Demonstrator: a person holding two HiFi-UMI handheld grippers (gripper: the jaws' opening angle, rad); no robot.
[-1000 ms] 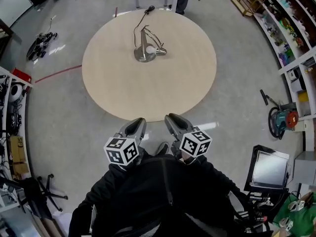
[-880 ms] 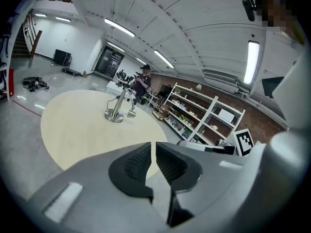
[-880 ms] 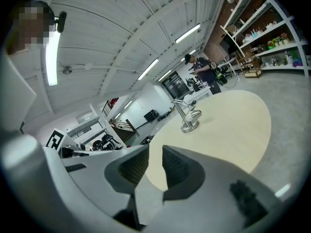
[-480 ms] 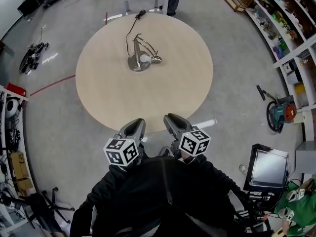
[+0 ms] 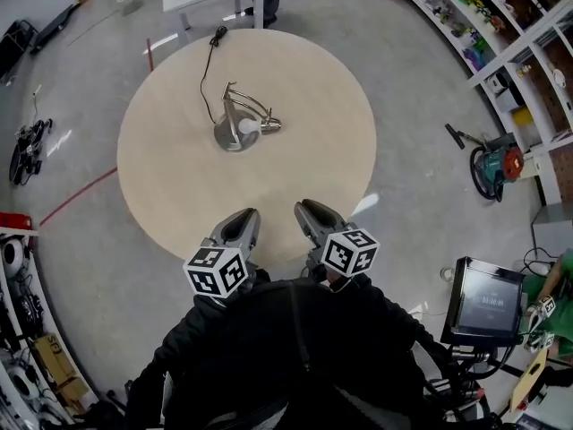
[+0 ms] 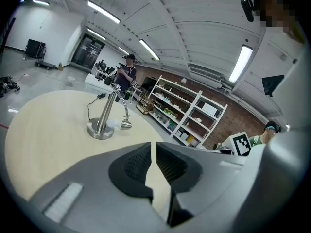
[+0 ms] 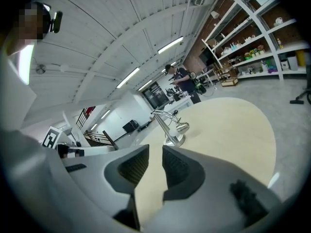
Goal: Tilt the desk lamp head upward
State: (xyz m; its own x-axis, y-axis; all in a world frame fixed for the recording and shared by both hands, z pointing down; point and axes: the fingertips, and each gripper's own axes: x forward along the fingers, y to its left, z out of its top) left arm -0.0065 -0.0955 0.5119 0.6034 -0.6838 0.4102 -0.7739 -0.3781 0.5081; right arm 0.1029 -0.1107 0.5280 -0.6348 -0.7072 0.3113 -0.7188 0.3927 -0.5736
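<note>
Both empty, left hand-held gripper barely ajar, right hand-held gripper seemingly wider

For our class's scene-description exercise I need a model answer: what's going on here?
A person holds a gripper in each hand at the near edge of a round table. The left gripper and right gripper both have jaws slightly apart with nothing between them. The desk lamp stands further across the table, its head hanging low beside the base, untouched. The tilt has not yet begun.
</note>
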